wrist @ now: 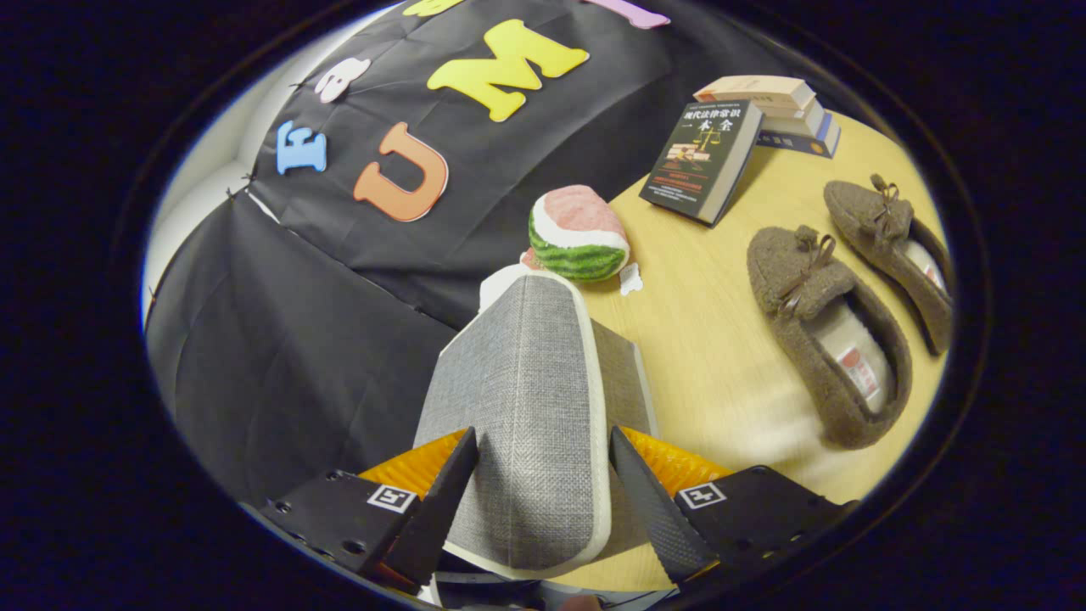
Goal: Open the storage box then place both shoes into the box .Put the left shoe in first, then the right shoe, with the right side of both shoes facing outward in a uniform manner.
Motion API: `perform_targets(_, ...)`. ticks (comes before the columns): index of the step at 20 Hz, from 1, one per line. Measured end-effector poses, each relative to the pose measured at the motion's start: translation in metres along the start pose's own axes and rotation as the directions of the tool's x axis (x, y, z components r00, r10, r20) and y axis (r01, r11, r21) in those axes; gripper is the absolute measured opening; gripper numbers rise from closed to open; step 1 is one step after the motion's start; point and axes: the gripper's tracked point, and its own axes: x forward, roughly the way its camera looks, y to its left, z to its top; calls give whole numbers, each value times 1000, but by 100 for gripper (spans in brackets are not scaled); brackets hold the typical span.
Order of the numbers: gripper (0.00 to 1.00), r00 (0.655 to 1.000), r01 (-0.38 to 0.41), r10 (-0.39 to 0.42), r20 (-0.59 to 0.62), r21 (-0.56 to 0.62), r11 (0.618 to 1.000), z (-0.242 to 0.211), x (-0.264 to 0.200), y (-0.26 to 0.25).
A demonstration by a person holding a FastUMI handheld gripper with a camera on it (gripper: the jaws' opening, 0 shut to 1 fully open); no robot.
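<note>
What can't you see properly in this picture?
- Inside of the storage box, gripper view: its grey lid, between the fingers, covers it.
- Whether the fingers press the lid: contact is unclear.
- Toy watermelon's bottom: the box hides it.
- Lower books in the stack: partly behind the leaning book.
- Insole tags in both shoes: too small.

The tongs have two wedge-shaped fingers with ribbed faces, square tag markings and small screw holes.

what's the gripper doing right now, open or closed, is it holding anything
Gripper: fingers straddle the grey storage box lid; whether both press on it cannot be told.
</note>
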Motion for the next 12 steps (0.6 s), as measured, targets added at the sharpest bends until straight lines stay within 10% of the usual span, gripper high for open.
perform_targets(3, 80, 1000, 23, -23, 18, 27, 999, 12, -6, -3)
perform_targets(9, 6, 998, 30, -30, 57, -10, 999, 33, -30, 7)
perform_targets(12, 0, 999, 12, -11, 40, -33, 999, 33, -36, 22)
